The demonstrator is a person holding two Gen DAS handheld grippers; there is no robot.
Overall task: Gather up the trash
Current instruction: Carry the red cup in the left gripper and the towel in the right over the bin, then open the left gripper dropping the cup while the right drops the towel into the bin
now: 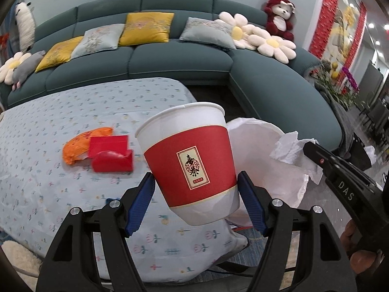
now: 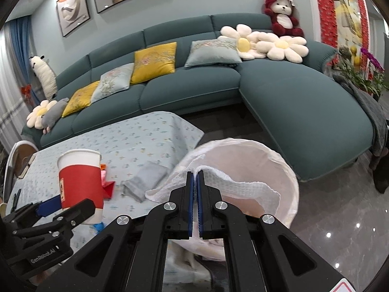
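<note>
Left wrist: tool [image 1: 195, 189] nose-down w/ cup [image 1: 192, 163]

A home living room: teal sofa [image 2: 194, 82], cushions, plush toys.

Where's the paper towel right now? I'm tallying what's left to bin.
In the right wrist view, the paper towel is pinched in the right tongs, draped over the white bag's mouth.
</note>
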